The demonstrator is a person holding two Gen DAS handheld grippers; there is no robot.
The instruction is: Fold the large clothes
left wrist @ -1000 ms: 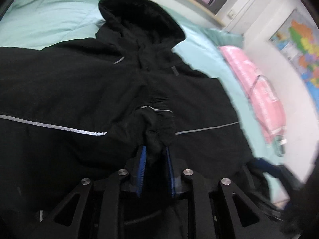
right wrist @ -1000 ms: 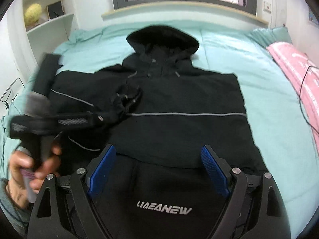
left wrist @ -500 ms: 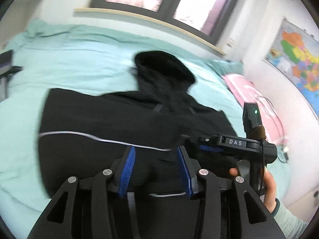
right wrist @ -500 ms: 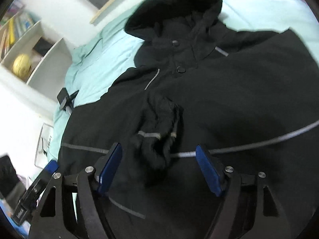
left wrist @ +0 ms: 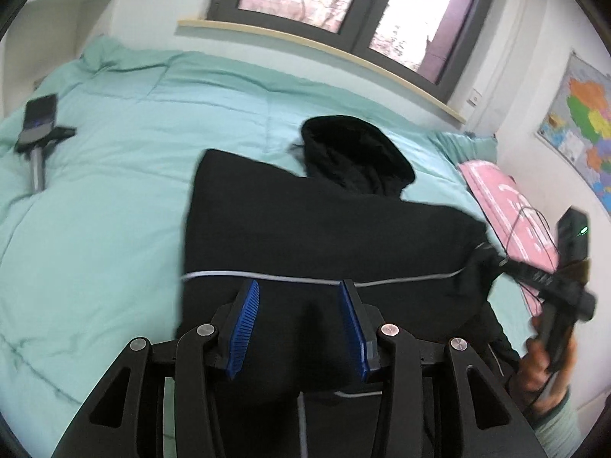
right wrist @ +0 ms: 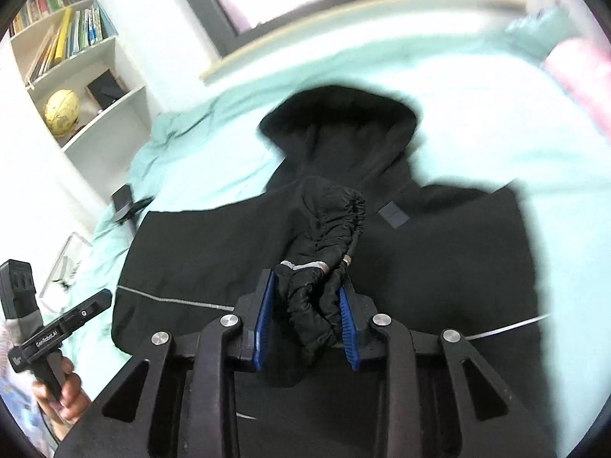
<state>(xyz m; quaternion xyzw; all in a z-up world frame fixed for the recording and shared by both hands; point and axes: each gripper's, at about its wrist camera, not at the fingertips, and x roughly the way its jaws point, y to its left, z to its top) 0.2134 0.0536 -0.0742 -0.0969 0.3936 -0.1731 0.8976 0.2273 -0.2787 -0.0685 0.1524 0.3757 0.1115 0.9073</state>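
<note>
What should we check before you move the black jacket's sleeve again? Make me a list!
1. Sleeve cuff between the right gripper pads: ok, the jaws are closing with bunched cuff fabric between them.
2. Left gripper free: ok, jaws apart, nothing between them.
3. Black hooded jacket lying flat on the mint green duvet: ok, body spread, hood at the far end.
4. Other sleeve already folded in: cannot tell, it is not clearly visible.
5. Phone on its stand clear of the jacket: ok, apart, off to the left side.
6. Grip firm enough to lift: cannot tell.
</note>
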